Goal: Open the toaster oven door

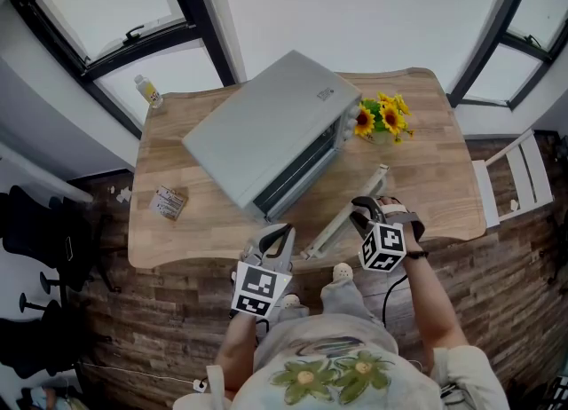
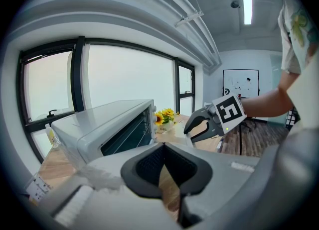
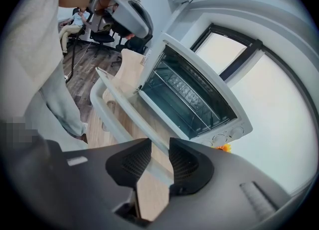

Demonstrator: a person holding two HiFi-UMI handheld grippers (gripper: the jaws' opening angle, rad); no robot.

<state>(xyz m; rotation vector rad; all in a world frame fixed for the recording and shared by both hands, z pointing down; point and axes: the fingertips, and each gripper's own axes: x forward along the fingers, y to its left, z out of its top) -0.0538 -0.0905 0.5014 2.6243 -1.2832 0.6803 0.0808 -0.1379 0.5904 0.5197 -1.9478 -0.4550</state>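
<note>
The right gripper (image 3: 155, 158) has its black ribbed fingers (image 3: 185, 163) spread, straddling the white bar handle (image 3: 113, 121) of the oven door. A sliver of wood shows between the bar and the pad on the picture's left, so the bar looks cradled rather than pinched. Such a loose hold would suit a hinged panel, since the bar can turn inside the gap as the door swings. The left gripper (image 2: 163, 149) has its dark fingers (image 2: 149, 167) pressed together on nothing. In the head view it sits at lower centre, by the near edge of the counter, probably parked out of the door's path.

Further out, the glass-paned door (image 1: 330, 226) lies folded down close to level, in front of the boxy pale grey toaster oven (image 1: 266, 124). The right gripper view shows the oven's dark inside laid open at mid-frame. The oven sits diagonally in the middle of the light wooden counter (image 1: 435, 160), its front turned toward the person, likely so the door drops toward the hands. A bunch of yellow sunflowers (image 1: 382, 118) stands just beside the oven's right end, clear of the door's arc. The opening looks all but finished
</note>
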